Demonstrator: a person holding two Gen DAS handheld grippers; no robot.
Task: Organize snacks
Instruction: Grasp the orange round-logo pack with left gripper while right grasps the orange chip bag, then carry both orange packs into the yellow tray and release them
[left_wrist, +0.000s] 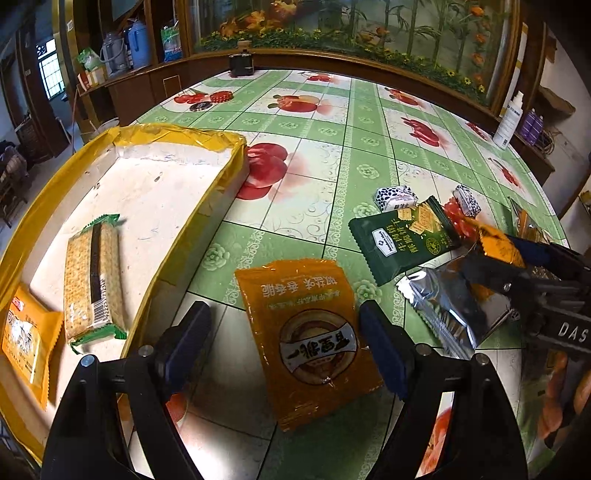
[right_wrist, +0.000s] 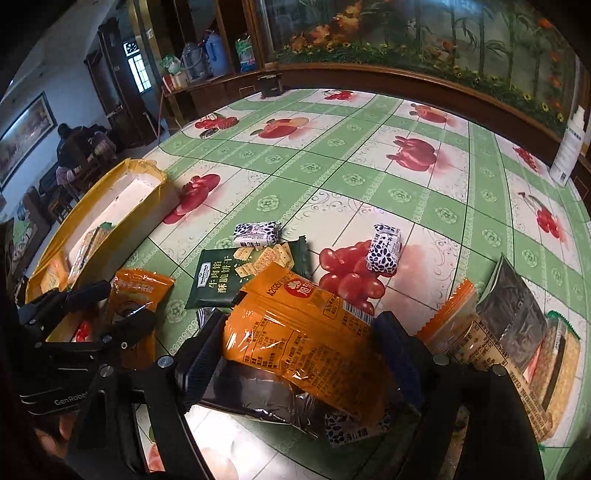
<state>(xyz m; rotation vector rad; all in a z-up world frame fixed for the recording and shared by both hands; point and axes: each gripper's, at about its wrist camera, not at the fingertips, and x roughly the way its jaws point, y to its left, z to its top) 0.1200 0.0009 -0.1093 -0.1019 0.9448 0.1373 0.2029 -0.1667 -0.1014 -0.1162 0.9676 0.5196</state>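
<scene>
My left gripper (left_wrist: 288, 347) hangs open over an orange snack packet (left_wrist: 310, 339) that lies flat on the table, its fingers either side of it and apart from it. To its left a yellow-rimmed tray (left_wrist: 207, 192) holds a cracker pack (left_wrist: 92, 280) and an orange packet (left_wrist: 26, 332). My right gripper (right_wrist: 299, 350) is shut on another orange packet (right_wrist: 306, 332), held above a silver packet (left_wrist: 443, 306). The same gripper (left_wrist: 506, 258) enters the left wrist view from the right. A dark green cracker packet (right_wrist: 236, 280) and two small black-and-white sweets (right_wrist: 256, 234) (right_wrist: 384, 251) lie beyond.
More packets are heaped at the right: an orange one (right_wrist: 450, 317), a dark one (right_wrist: 517, 306) and a cracker pack (right_wrist: 554, 369). A white bottle (right_wrist: 570, 147) stands at the table's right edge, a dark jar (left_wrist: 241, 62) at the far edge. A person (right_wrist: 70, 144) sits in the background.
</scene>
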